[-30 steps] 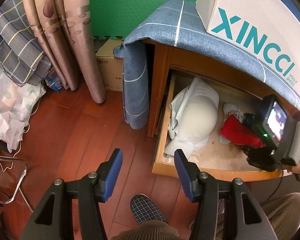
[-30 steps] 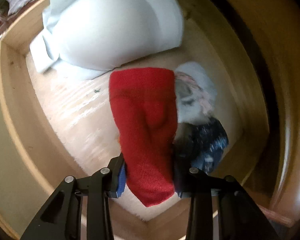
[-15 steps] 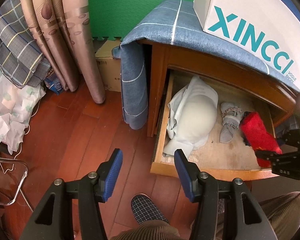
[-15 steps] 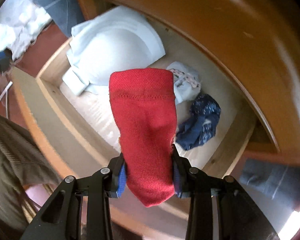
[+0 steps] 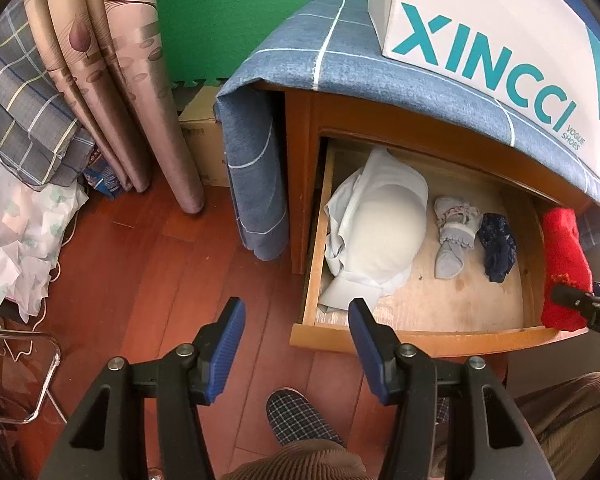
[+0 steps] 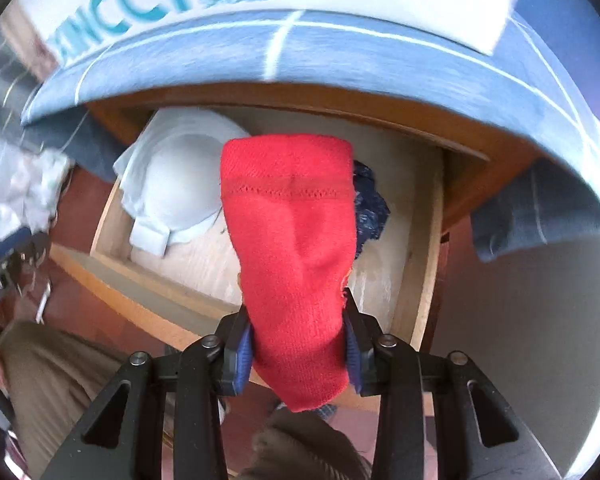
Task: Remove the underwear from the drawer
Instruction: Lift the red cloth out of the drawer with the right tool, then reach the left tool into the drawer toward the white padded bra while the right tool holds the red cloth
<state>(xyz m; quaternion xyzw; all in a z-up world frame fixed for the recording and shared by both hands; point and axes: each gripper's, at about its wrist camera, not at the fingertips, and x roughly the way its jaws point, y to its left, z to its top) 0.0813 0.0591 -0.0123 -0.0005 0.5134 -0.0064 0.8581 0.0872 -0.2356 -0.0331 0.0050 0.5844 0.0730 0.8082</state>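
Observation:
The wooden drawer (image 5: 416,336) stands pulled open below a cabinet. My right gripper (image 6: 300,344) is shut on red underwear (image 6: 292,248) and holds it up above the drawer's right front corner; the red underwear also shows at the right edge of the left wrist view (image 5: 562,268). In the drawer lie a white padded bra (image 5: 380,236), a grey garment (image 5: 454,240) and a dark blue garment (image 5: 498,246). My left gripper (image 5: 296,344) is open and empty, above the floor left of the drawer front.
A blue checked cloth (image 5: 340,64) covers the cabinet top, with a white shoe box (image 5: 492,32) on it. Curtains (image 5: 116,80), a cardboard box (image 5: 202,140) and bedding stand to the left. The person's slipper (image 5: 296,416) and knees are below the grippers.
My right gripper has lifted the red underwear up and back out of the drawer, toward its right front corner. The grey and dark blue garments have come into sight. The left gripper has stayed in place.

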